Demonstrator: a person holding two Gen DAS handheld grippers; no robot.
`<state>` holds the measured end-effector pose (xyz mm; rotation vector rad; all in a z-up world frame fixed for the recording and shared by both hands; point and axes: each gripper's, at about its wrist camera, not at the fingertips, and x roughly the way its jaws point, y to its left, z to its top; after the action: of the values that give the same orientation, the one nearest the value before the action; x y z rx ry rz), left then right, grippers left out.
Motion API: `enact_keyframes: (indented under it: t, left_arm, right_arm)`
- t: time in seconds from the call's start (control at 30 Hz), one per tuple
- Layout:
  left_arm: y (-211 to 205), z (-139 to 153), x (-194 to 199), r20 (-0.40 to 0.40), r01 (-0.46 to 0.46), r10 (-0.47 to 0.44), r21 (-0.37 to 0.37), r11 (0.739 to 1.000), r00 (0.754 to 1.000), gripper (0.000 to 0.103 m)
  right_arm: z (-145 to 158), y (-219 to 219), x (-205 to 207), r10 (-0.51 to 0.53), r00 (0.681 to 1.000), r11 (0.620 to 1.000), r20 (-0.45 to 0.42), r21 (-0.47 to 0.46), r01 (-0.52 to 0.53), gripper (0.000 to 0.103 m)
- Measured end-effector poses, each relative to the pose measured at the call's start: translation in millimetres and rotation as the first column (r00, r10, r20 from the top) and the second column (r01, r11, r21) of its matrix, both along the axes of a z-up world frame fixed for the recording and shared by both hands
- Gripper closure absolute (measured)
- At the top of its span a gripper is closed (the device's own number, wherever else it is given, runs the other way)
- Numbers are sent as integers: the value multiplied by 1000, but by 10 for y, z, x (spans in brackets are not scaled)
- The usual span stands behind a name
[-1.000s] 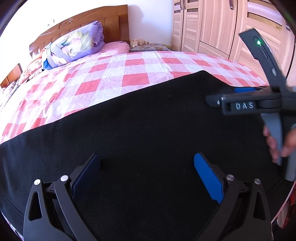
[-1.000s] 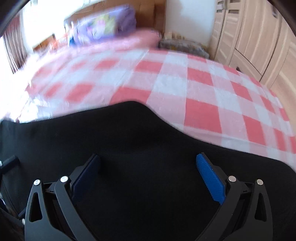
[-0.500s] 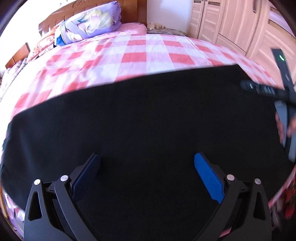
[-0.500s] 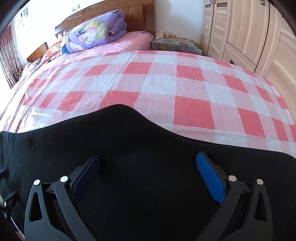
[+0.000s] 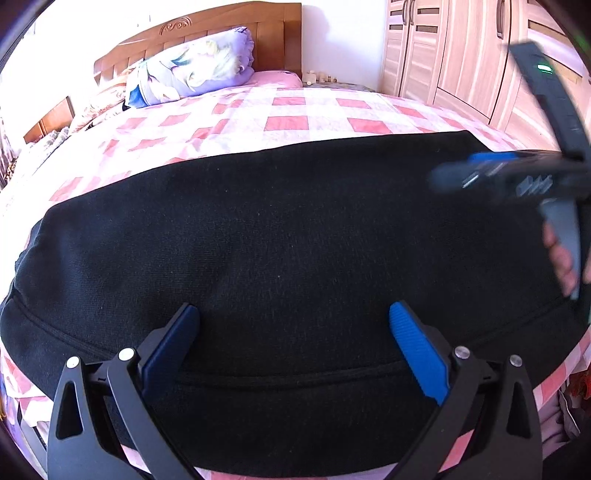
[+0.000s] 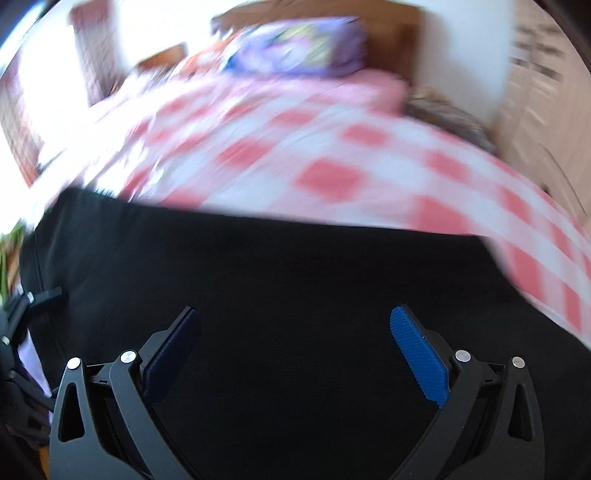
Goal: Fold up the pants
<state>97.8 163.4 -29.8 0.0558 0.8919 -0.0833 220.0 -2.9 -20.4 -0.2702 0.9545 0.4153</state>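
Nearest the left wrist camera, the left tongs (image 5: 294, 345) stood spread wide and grasped nothing, poised over the near hem of the pants (image 5: 295, 236); a seam ran just beyond their tips. In the right wrist view, the right tongs (image 6: 295, 347) were likewise released and empty above the black cloth, that picture being smeared by motion. The right tongs also appeared at the right of the left view, blurred, with a hand (image 5: 563, 264) on the handle. The pants lay flat near the front edge of the bed (image 5: 288, 122), apparently already doubled into a broad band, its long axis running left to right across the views and its near edge parallel to the bed's edge; which end was the waist could not be told. Judged risks: with both tongs free, a pinch taken too shallow might catch only the top layer, so the lower layer would drag and the fold would skew; uneven lifting by the two tongs could twist the band; cloth close to the bed's edge might slide off if pulled toward the person. Beyond lay the pink checked sheet, then a pillow (image 5: 192, 70) against the headboard (image 5: 207, 27), and a wardrobe (image 5: 458, 55) at the far right.
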Motion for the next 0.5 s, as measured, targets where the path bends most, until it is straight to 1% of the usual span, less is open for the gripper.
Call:
enact_keyframes:
  t: [0.03,0.07,0.13,0.2,0.3,0.4,0.43,0.47,0.5]
  left_arm:
    - [16,1,15,-2,0,0,0,1000,1000,1]
    - [19,2,15,-5,-1,1,-1,1000,1000,1]
    - [20,-3,19,-5,-1,1,0,1000,1000,1]
    - [15,-3,25,-2,0,0,1,1000,1000,1]
    - [14,-4,11,3,-2,2,0,1000,1000,1]
    - [21,62,14,-42,10,-10,1,1000,999,1]
    - [42,136,5,-39,34,-33,11,999,999,1]
    - [76,188,-1,-21,31,-30,40,999,999,1]
    - [166,265,18,6,0,-1,87,996,1000,1]
  right_arm:
    - [12,59,54,1,1000,1000,7,6,-1,4]
    - [9,85,126,-9,1000,1000,-18,8,9,4]
    - [20,80,261,-37,999,999,-25,21,37,4]
    - [23,101,293,-49,999,999,-1,11,49,4]
    - [16,69,287,-82,996,996,44,40,80,4]
    - [38,44,272,-79,996,996,45,53,77,4]
    - [39,35,282,-79,996,995,43,61,76,4]
    - [39,35,280,-79,996,995,43,59,76,4]
    - [34,51,280,-78,996,996,46,46,76,4]
